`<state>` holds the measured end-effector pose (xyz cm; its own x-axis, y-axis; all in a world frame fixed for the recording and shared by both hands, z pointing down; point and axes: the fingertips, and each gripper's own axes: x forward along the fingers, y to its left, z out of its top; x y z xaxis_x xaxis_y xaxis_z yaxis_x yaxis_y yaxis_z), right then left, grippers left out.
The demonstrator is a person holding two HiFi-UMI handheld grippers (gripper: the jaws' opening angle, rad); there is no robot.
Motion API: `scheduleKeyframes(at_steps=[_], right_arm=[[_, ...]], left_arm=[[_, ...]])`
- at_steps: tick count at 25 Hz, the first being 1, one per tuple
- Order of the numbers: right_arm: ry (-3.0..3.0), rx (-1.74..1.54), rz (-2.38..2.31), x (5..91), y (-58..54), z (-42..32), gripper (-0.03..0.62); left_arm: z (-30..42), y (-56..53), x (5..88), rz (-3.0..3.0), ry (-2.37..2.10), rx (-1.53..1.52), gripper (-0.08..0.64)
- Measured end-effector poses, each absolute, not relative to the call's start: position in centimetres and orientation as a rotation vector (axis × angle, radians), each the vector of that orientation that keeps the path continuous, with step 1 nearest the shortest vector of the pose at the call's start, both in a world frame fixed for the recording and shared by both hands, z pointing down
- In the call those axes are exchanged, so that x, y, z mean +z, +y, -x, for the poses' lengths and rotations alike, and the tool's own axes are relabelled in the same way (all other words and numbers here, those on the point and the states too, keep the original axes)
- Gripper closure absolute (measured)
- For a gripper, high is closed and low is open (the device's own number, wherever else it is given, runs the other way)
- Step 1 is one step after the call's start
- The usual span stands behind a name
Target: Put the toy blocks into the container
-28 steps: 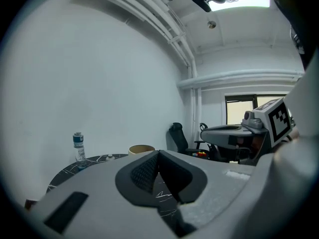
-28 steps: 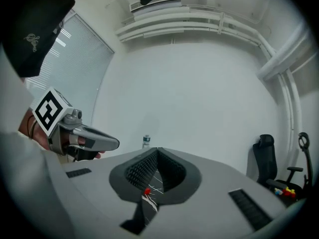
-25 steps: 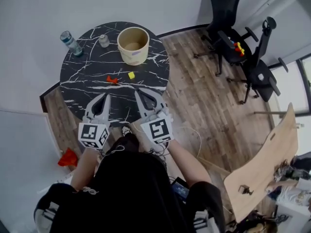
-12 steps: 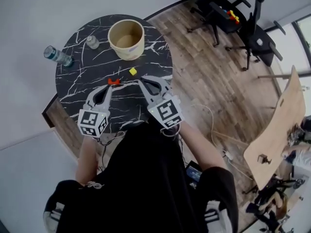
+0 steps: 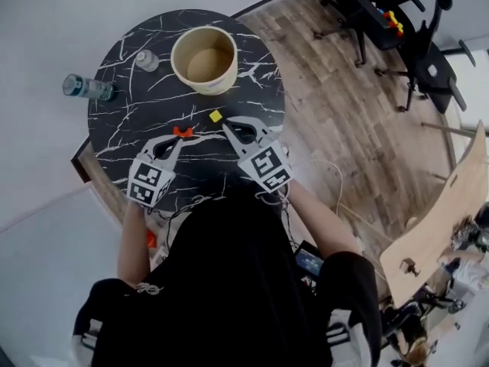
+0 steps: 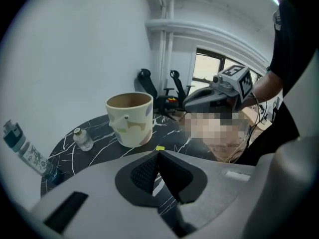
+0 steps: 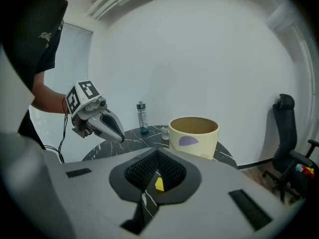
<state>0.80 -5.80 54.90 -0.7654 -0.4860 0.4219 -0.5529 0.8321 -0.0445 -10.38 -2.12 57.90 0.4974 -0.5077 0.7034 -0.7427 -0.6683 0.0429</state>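
At the left rim of the round black marble desk we see a water bottle standing upright, and a little further in a small clear bottle with a pale cap. Nearer to us, the left hand-held gripper reaches over the desk from its near edge. Its own view shows it clenched, the two dark pads meeting at the tip with nothing caught between them. The red toy block lies on the marble right at that tip, and we cannot tell whether the two touch. Beyond it, toward the far side of the desk, the container, a cream tub with pastel patches on its wall, stands upright and open. The yellow toy block lies on the desk between the container and the right hand-held gripper, just ahead of that tip and apart from it. This hand-held gripper is also clenched on nothing, and in its own view the yellow block shows through the gap below the joined pads. Both blocks are outside the container. To the right, off the desk, black office chairs stand on the wooden floor, one carrying small coloured pieces, and a pale wooden board leans at the far right.
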Motion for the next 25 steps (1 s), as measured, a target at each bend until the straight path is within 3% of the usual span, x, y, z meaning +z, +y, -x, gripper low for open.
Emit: scheduleKeyframes(at_steps=[7, 16, 20, 25], right_arm=[[-2.603, 0.360, -0.740, 58.3, -9.0, -1.3, 0.595], [-2.571, 0.442, -0.729, 60.6, -9.1, -1.5, 0.595], [-2.559, 0.457, -0.734, 60.8, -8.8, -1.6, 0.595], [-2.551, 0.464, -0.752, 60.8, -8.7, -1.8, 0.595]], left_arm=[[12.7, -2.7, 66.1, -2.309, -0.856, 1.511, 0.560], [13.8, -2.4, 71.5, -2.296, -0.630, 1.862, 0.559], [13.8, -2.1, 73.2, -2.306, -0.501, 1.993, 0.478], [13.5, -2.3, 75.0, -2.334, -0.398, 2.143, 0.453]])
